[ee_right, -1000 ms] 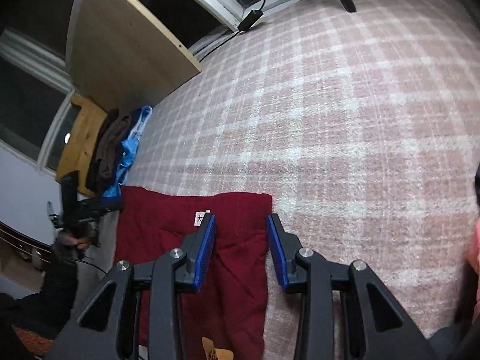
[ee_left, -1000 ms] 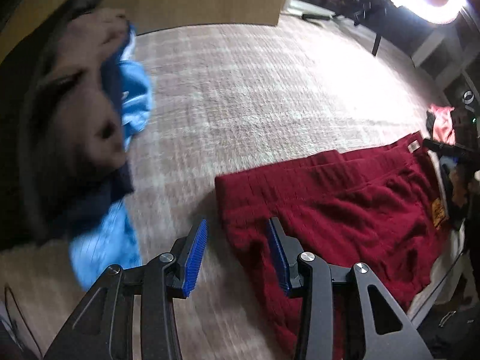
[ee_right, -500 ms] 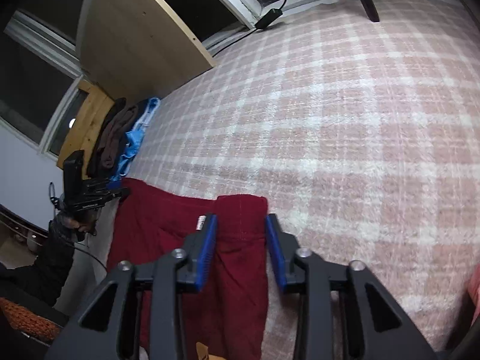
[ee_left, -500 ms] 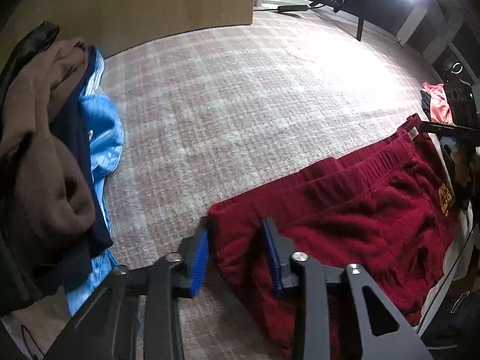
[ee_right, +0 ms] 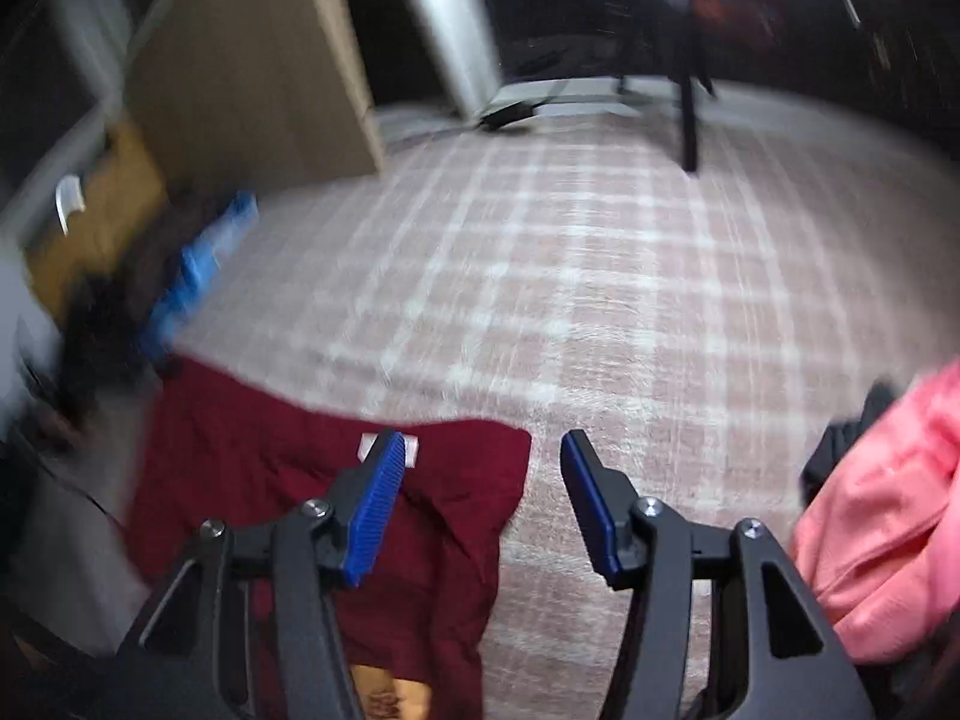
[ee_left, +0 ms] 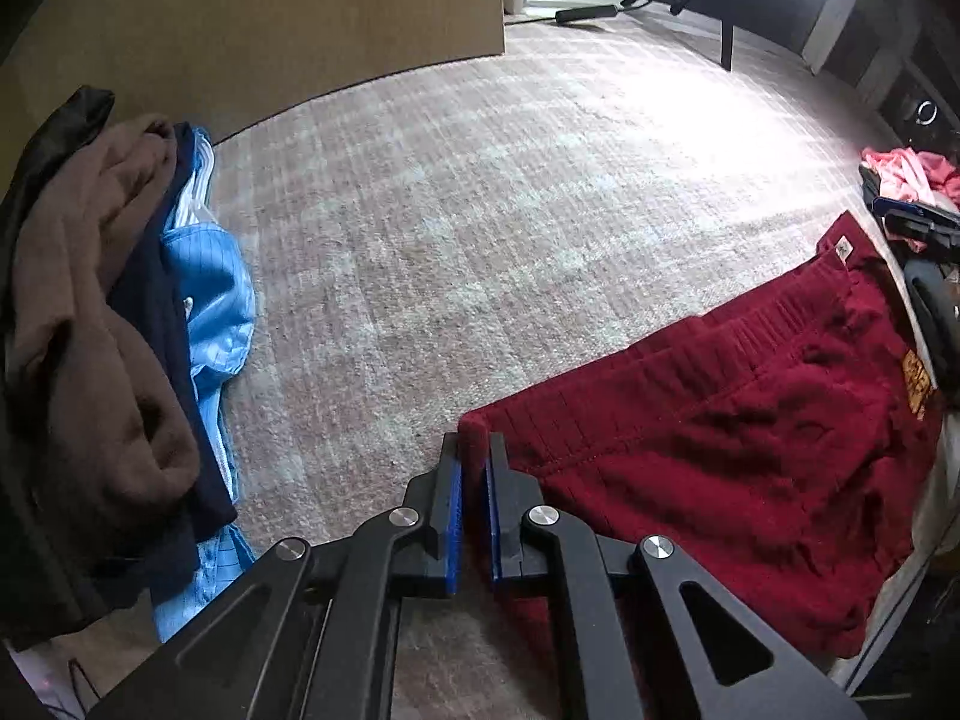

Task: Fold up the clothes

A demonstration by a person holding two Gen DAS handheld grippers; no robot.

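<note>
A dark red garment (ee_left: 750, 438) lies spread on the pink plaid rug (ee_left: 480, 210), its waistband and a small white label toward the far right. My left gripper (ee_left: 474, 450) is shut on the garment's near left corner, and red cloth shows between the blue pads. In the blurred right wrist view, the red garment (ee_right: 252, 438) lies below and to the left. My right gripper (ee_right: 483, 441) hangs above the garment's right corner. Its jaws are opening, with nothing between the pads.
A heap of brown, navy and light blue clothes (ee_left: 90, 360) sits at the rug's left edge, by a wooden panel (ee_left: 270, 18). A pink garment (ee_right: 888, 510) lies close on the right. A dark furniture leg (ee_right: 690, 120) stands on the rug's far side.
The left jaws have shut onto the red garment's corner. The right jaws narrowed over the other corner, then spread wide as that gripper rose and tilted up.
</note>
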